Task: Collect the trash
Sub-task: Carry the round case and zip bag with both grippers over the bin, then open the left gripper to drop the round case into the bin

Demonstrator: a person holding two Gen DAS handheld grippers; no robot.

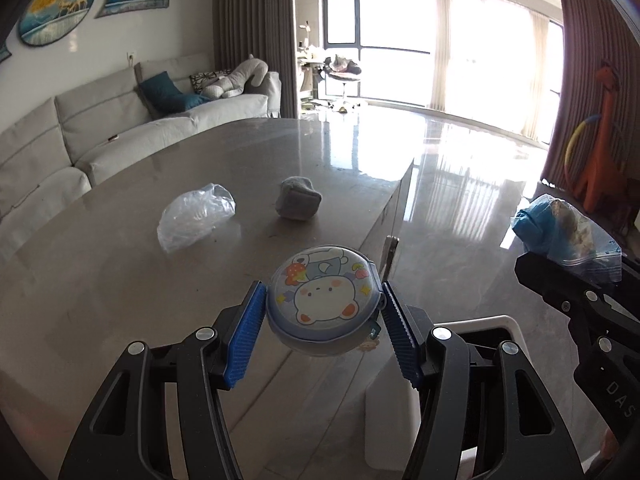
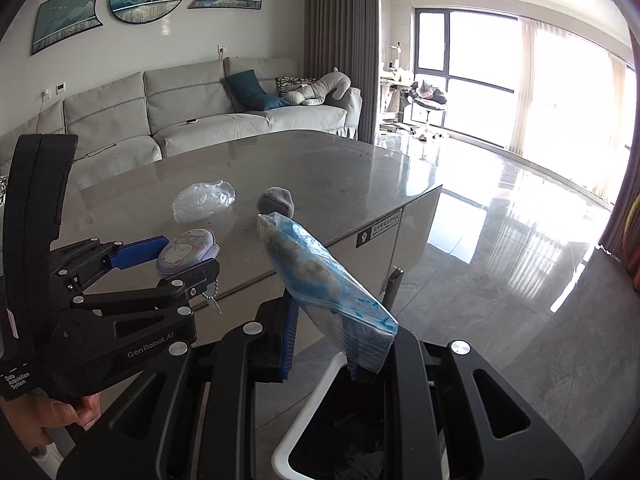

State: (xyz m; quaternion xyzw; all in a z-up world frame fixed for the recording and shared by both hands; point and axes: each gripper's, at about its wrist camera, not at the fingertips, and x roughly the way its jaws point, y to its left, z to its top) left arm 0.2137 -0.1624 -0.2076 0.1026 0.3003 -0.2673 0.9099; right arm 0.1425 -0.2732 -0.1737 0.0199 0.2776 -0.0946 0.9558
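The left claw (image 1: 323, 322) is gripping a round blue tin (image 1: 322, 304) by its sides, its blue ribbed pads (image 1: 245, 340) pressing on either flank; the lid, printed with a cartoon bear, is sitting closed, so what lies inside cannot be told; a short bead chain (image 2: 211, 294) is dangling beneath the tin, which is hanging clear above the near edge of the grey stone surface (image 1: 120, 264).

The right claw (image 2: 344, 350) is standing narrow and pinching the sealed end of a clear zip bag (image 2: 320, 276); the bag is leaning up and away from the claw, over the corner of the surface, and is holding crumpled blue material together with some pale greyish scraps; what those scraps are cannot be told.

Directly under the right claw, beside the surface and down on the floor, a white-rimmed bin (image 2: 296, 432) is standing open, lined with a dark bag; its inside is showing only dark folds.

Farther in on the surface, two things are lying well beyond the tin: a crumpled clear plastic bag (image 1: 196, 214) and, just beside it toward the window, a balled grey cloth (image 1: 298, 199); the two are lying apart, not touching.

A hand (image 2: 68, 412) is wrapping around the left claw's handle, below the level of the surface; beyond the far edge of the surface a light grey sofa (image 2: 180, 108) is standing against the wall.
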